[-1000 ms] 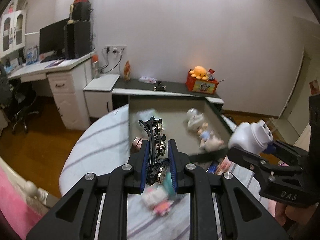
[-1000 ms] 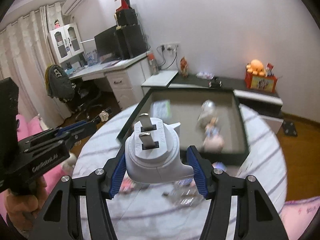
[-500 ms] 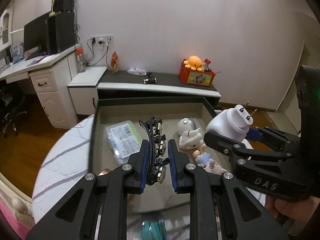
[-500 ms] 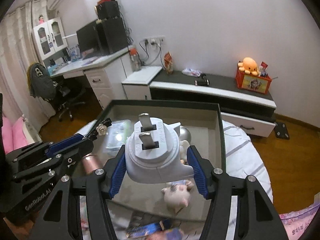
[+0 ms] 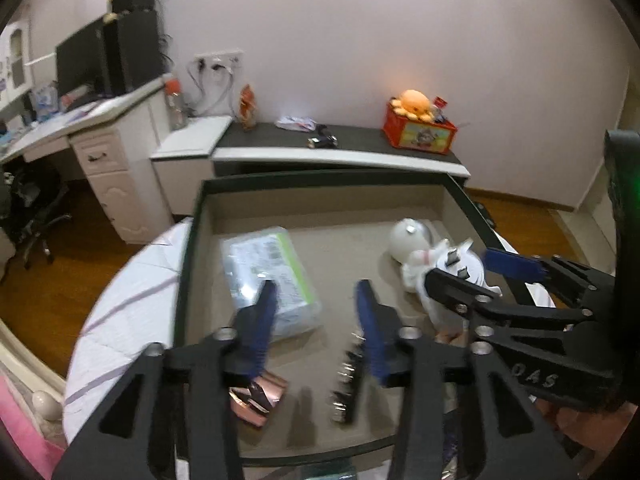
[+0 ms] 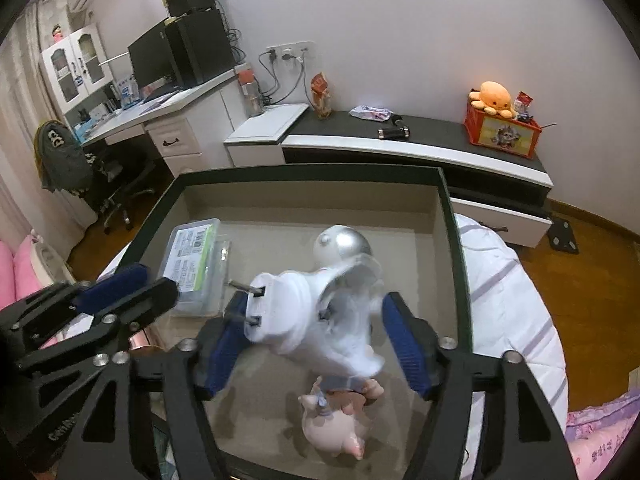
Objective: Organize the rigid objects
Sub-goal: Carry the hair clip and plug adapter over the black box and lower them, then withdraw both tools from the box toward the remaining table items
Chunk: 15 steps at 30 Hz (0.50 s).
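Both claws, left (image 5: 316,320) and right (image 6: 316,344), now gape wide, having seemingly dropped hair clip (image 5: 348,380) and plug (image 6: 304,320) into tray (image 6: 452,240).

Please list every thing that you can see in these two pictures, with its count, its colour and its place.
tray: one, dark rim, beige inside, on the bed
bed cover: one, white with grey stripes, under the tray
plastic case: one, clear with green label, tray's left part
astronaut figure: one, white and silver, tray's right part
pig toy: one, pink, near edge of the tray
beaded strip: one, black, on the tray floor
plug: one, white, blurred, between the right gripper's open fingers
octopus plush: one, orange, on a red box
left gripper: open, empty
right gripper: open
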Tool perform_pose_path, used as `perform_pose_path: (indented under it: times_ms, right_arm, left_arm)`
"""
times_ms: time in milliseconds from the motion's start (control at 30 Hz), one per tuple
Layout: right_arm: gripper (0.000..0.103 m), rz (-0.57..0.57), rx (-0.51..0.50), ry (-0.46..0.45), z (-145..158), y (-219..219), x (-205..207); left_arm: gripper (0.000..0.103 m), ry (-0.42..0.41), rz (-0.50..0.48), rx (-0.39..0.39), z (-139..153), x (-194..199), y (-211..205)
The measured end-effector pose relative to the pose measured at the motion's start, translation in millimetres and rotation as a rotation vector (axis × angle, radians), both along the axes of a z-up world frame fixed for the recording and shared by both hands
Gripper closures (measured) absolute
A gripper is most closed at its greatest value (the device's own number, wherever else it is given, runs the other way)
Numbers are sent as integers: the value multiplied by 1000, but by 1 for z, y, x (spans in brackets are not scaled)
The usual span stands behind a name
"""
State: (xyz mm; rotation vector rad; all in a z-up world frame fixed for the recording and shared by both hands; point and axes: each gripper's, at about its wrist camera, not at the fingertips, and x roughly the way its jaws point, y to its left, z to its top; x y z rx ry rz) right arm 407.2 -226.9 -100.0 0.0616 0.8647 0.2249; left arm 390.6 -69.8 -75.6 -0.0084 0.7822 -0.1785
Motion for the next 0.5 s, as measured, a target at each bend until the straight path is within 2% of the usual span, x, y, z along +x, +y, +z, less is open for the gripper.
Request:
perform_pose_path:
  times_ms: [33, 67, 100, 133, 200, 300, 367, 500]
  right_arm:
    - [23, -8, -1, -6, 1, -1, -1]
    - [21, -19, 3, -15, 4, -4, -3]
    - [19, -27, 23, -24, 6, -7, -6]
    - [17, -30, 40, -29, 7, -9, -8]
    - [17, -40, 57, -45, 13, -11, -13]
    - [16, -60, 50, -63, 24, -11, -23]
    - [2, -68, 58, -81, 32, -11, -33]
    - [0, -73, 85, -125, 51, -10, -57]
  left_arm:
    - [28, -7, 5, -6, 3, -2, 3]
    - [18, -20, 13, -17, 6, -6, 7]
    - [4, -47, 26, -25, 12, -13, 12]
    - [0, -76, 37, -27, 17, -20, 15]
    - [0, -118, 49, -11, 28, -34, 20]
    - [0, -123, 66, 3, 37, -46, 24]
    - [0, -131, 75, 6, 44, -55, 26]
    - [0, -157, 89, -4, 58, -80, 32]
